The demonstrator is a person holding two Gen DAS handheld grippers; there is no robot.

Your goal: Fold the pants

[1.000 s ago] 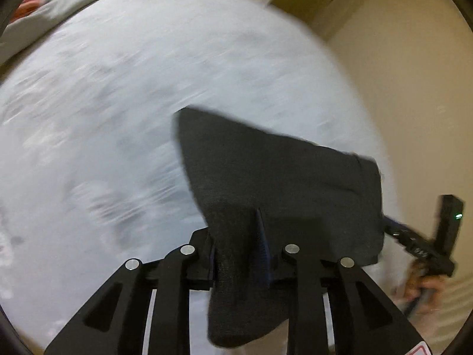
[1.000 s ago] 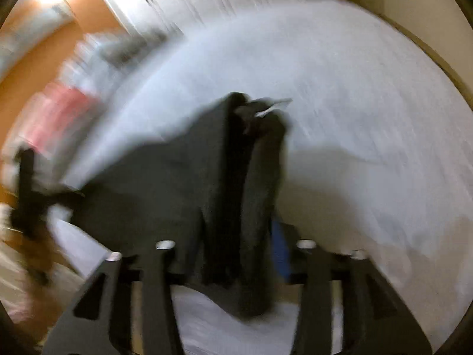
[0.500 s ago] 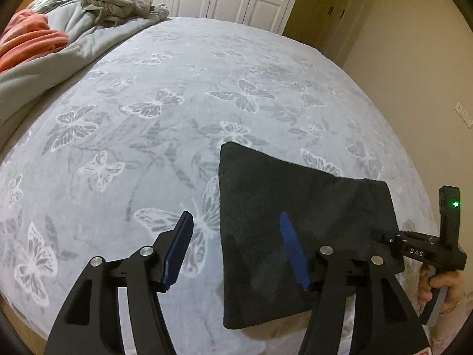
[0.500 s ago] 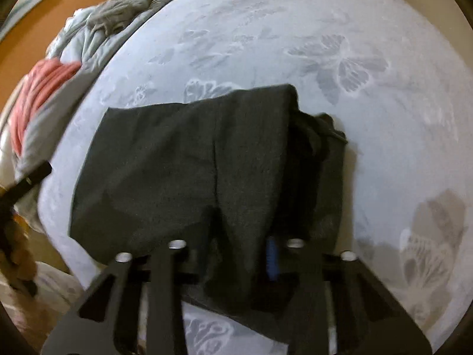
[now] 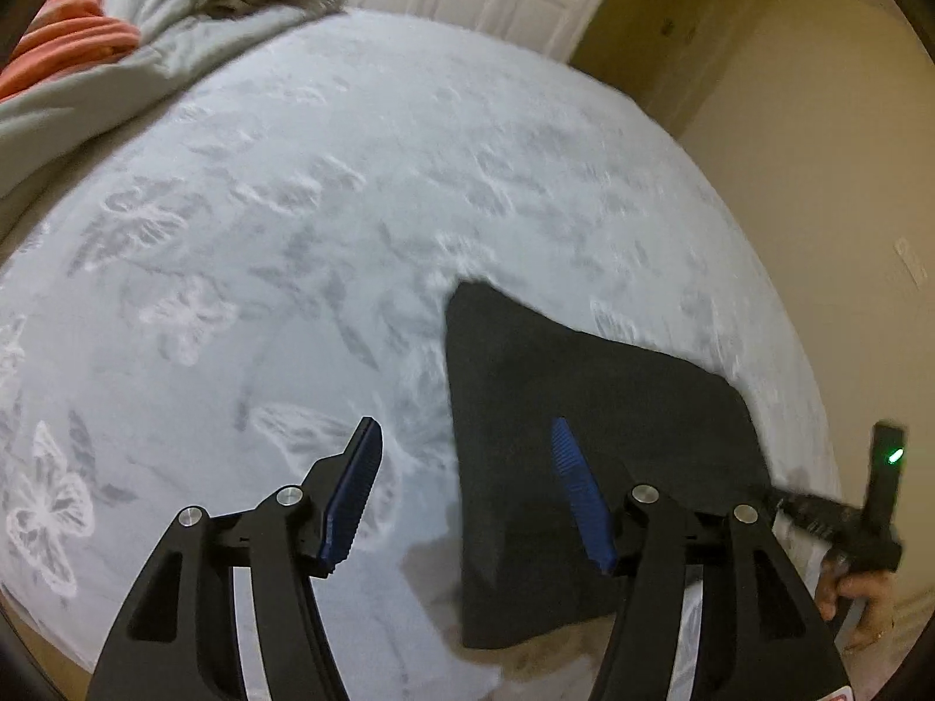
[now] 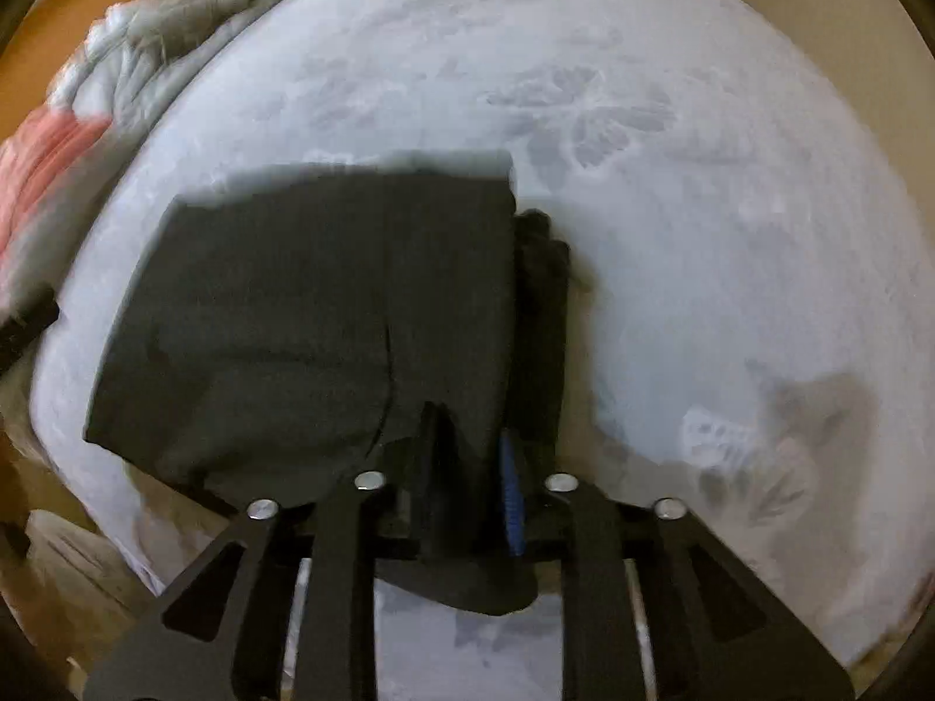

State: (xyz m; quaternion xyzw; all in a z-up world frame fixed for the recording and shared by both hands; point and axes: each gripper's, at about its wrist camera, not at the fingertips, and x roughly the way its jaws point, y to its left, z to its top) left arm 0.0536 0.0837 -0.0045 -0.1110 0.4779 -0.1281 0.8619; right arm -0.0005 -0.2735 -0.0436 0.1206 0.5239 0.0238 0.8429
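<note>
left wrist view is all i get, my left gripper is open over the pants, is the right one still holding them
Observer: Yes, the right gripper is shut on a bunched edge of the pants.
Operator: is the fold tidy on that side
Observer: Not quite, a lower layer pokes out past the top layer's right edge.
Operator: how close to the bed edge
Observer: The pinched corner hangs just over the near edge of the bed.

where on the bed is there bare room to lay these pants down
Bare butterfly-print bedspread lies between the folded dark pants and the grey blanket heap, and right of the pants in the right wrist view. Crowded: that heap with the orange cloth.
</note>
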